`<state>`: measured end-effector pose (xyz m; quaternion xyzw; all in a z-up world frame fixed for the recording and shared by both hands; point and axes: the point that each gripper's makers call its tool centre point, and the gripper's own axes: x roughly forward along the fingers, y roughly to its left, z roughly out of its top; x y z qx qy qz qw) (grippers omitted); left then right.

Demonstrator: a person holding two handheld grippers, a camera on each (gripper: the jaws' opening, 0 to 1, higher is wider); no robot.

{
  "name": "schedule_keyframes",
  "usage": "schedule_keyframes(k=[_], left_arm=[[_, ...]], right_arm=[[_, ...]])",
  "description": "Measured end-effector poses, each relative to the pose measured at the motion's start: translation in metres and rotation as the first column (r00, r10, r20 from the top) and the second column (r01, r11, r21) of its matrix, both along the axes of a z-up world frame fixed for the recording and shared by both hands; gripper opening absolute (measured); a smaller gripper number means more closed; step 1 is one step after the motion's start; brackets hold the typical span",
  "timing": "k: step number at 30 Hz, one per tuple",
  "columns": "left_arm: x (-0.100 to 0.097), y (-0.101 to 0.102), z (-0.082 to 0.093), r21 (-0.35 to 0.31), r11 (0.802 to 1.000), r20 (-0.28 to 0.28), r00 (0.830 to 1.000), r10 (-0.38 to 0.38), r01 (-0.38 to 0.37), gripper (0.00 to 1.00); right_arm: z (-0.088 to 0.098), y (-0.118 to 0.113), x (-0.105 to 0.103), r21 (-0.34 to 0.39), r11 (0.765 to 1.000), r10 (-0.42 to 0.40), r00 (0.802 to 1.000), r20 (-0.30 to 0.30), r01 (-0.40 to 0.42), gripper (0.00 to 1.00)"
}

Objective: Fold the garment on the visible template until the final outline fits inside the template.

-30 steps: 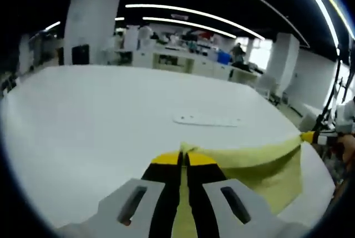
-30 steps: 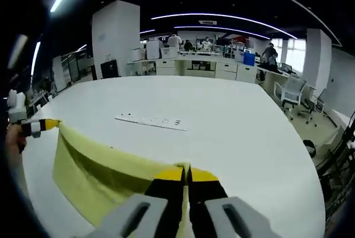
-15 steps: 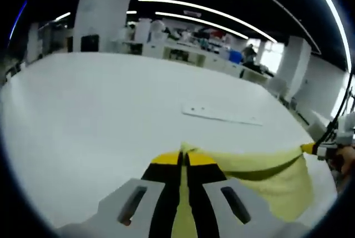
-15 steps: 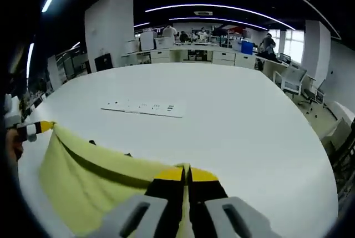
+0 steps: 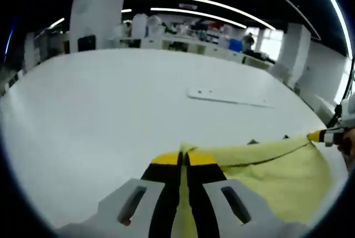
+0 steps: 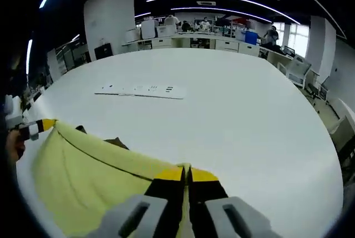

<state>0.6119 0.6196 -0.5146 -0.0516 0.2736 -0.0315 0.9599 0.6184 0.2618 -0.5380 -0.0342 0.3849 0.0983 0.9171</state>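
White and broad, the table (image 5: 94, 110) runs far back toward an open office hall with white pillars, desks, counters and long ceiling light strips, where a few people stand at the far benches. On the tabletop, well beyond the cloth, lies a flat white strip (image 5: 230, 97) with small markings. Nearer, the yellow garment (image 6: 94, 177) hangs stretched between the two tools: the left gripper (image 5: 183, 160) has its jaws pressed together on one corner of the fabric, and the right gripper (image 6: 185, 174) pinches the opposite corner the same way. In the left gripper view the cloth runs right to the other tool's yellow tip; in the right gripper view it runs left to the other tip, beside a hand (image 6: 12, 146)
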Motion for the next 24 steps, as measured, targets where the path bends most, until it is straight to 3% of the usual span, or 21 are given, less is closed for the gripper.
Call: schedule_keyframes(k=[12,20,22,24], left_arm=[[-0.003,0.001,-0.014,0.034,0.997,-0.075,0.995,-0.067,0.070,0.02],[-0.003,0.007,-0.015,0.041,0.995,-0.077,0.993,-0.091,0.095,0.13],[-0.003,0.007,-0.012,0.030,0.993,-0.065,0.991,-0.114,0.117,0.17],[-0.003,0.002,-0.008,0.007,0.989,-0.040,0.988,-0.150,0.151,0.25]], right_arm=[[0.001,0.000,0.000,-0.019,0.999,0.033,0.998,-0.055,-0.034,0.00],[0.001,-0.001,-0.002,0.019,1.000,-0.008,0.997,-0.073,0.010,0.00],[0.001,0.000,-0.004,0.000,1.000,0.019,0.997,-0.074,-0.020,0.05],[0.002,-0.002,-0.005,-0.009,1.000,0.025,0.997,-0.074,-0.025,0.19]])
